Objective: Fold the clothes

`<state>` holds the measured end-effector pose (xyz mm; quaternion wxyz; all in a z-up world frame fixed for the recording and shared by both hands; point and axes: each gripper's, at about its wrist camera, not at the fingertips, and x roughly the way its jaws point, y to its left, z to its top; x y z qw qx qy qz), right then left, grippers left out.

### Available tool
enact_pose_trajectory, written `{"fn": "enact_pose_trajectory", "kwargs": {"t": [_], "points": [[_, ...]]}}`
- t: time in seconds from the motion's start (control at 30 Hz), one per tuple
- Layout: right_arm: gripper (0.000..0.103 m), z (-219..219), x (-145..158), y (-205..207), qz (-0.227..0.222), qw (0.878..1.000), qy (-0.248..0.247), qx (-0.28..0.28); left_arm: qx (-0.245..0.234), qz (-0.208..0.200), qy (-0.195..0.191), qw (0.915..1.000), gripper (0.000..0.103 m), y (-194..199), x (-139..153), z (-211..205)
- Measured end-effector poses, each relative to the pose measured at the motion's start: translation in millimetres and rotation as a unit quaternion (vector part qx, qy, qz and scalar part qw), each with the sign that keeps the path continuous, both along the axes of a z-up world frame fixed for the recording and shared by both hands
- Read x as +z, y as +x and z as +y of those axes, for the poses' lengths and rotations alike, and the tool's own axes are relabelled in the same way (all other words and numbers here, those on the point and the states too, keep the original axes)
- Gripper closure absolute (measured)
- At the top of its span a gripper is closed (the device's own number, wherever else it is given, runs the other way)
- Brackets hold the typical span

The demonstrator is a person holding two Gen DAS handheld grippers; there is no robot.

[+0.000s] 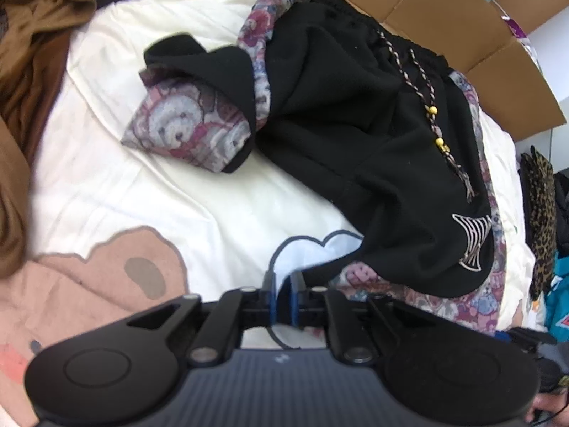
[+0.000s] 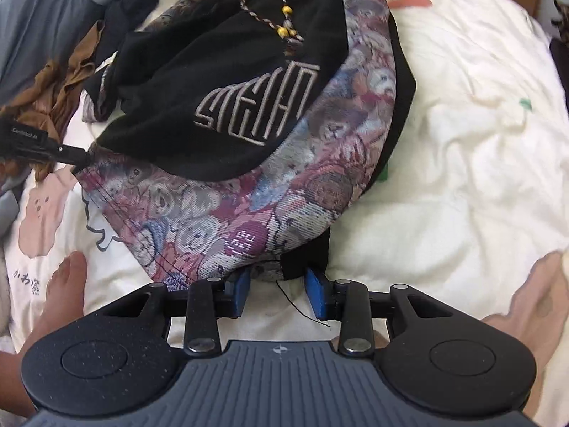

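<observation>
On the cream bedspread [image 1: 124,185] the black-and-bear-print shorts [image 2: 220,192] lie only half folded, one leg crumpled; left gripper [image 1: 283,299] nearly closed on nothing, right gripper [image 2: 281,295] apart around the hem.

Matt black fleece shorts [image 1: 338,106] with woven tapestry panels, soft cream cotton bedsheet [image 1: 177,185], cardboard [image 1: 444,10]

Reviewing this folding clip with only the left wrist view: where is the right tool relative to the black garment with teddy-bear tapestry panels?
Observer: The right tool sits at the near hem of the black garment with teddy-bear tapestry panels, jaws open, gripping nothing.
Operator: Does my left tool touch it?
Observer: In the right wrist view, the left tool meets the garment's corner with its tip.
Operator: Anything loose?
Observer: A thin black thread dangles from the hem between the right tool's fingers.
</observation>
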<state>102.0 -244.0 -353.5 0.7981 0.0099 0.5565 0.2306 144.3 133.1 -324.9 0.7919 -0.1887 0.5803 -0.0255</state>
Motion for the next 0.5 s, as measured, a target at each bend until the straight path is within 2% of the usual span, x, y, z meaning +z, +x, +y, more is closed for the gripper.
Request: {"fn": "enact_pose_trajectory", "kwargs": {"t": [0.07,0.23,0.3,0.5], "points": [[0.062,-3,8,0,-0.007,1.000,-0.001,-0.005,-0.006,-0.010,0.005,0.9999,0.088,-2,7,0],[0.062,-4,7,4,-0.013,1.000,0.013,-0.015,-0.050,-0.026,0.010,0.9984,0.060,-2,13,-14],[0.062,2,1,7,-0.018,1.000,0.010,-0.009,-0.068,-0.027,0.022,0.9971,0.053,-1,9,-23],[0.062,14,-15,10,-0.022,1.000,-0.006,0.005,-0.106,-0.016,0.060,0.9924,0.050,3,-9,-41]]}}
